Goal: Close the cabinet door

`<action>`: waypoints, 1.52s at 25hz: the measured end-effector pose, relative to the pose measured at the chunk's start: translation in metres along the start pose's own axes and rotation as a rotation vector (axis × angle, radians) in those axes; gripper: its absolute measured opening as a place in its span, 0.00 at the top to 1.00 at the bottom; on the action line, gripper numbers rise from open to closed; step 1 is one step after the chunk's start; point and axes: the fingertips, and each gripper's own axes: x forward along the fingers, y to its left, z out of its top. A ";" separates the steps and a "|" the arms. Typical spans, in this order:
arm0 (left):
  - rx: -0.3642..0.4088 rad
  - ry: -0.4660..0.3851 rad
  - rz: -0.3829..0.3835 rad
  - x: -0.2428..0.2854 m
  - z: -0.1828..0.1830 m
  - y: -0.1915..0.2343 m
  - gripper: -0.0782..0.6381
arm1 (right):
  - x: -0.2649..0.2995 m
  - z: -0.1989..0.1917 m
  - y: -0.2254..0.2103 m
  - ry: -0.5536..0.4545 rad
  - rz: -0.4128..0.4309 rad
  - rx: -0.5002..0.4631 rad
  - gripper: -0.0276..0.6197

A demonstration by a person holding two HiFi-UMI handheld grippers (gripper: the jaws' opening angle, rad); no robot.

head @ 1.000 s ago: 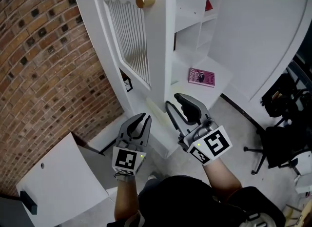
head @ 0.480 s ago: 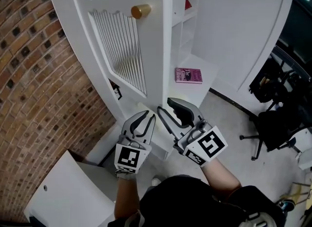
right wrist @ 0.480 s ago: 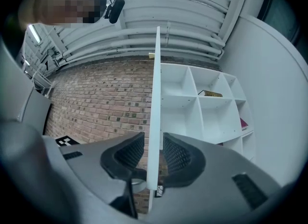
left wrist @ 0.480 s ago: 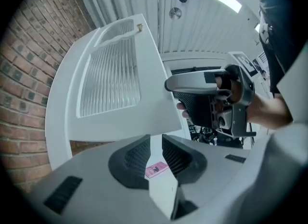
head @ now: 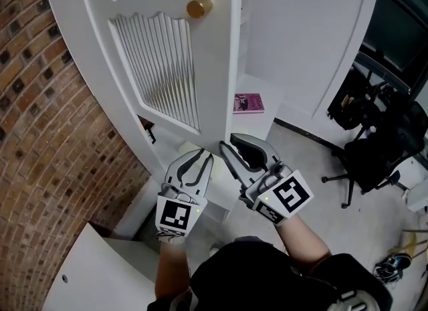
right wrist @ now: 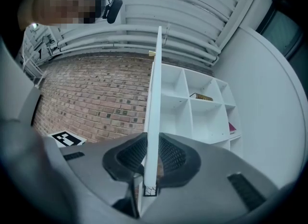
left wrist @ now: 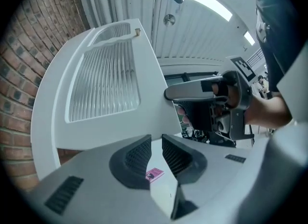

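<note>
Jaws of your right gripper [right wrist: 153, 159] clamp the free edge of the cabinet door [head: 160, 69]; your left gripper [left wrist: 156, 154] stands slightly open, empty.

Top of cabinet door [head: 167, 69]: cut off by head view's upper edge; shelves [right wrist: 190, 114]: mostly hidden behind it there; pink book [head: 249, 103]: cover print too small to read; office chair [head: 374, 159]: load too dark to identify
</note>
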 end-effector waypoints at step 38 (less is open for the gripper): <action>0.001 0.077 -0.012 0.116 -0.022 0.033 0.80 | 0.054 -0.022 -0.139 -0.030 0.227 0.132 0.82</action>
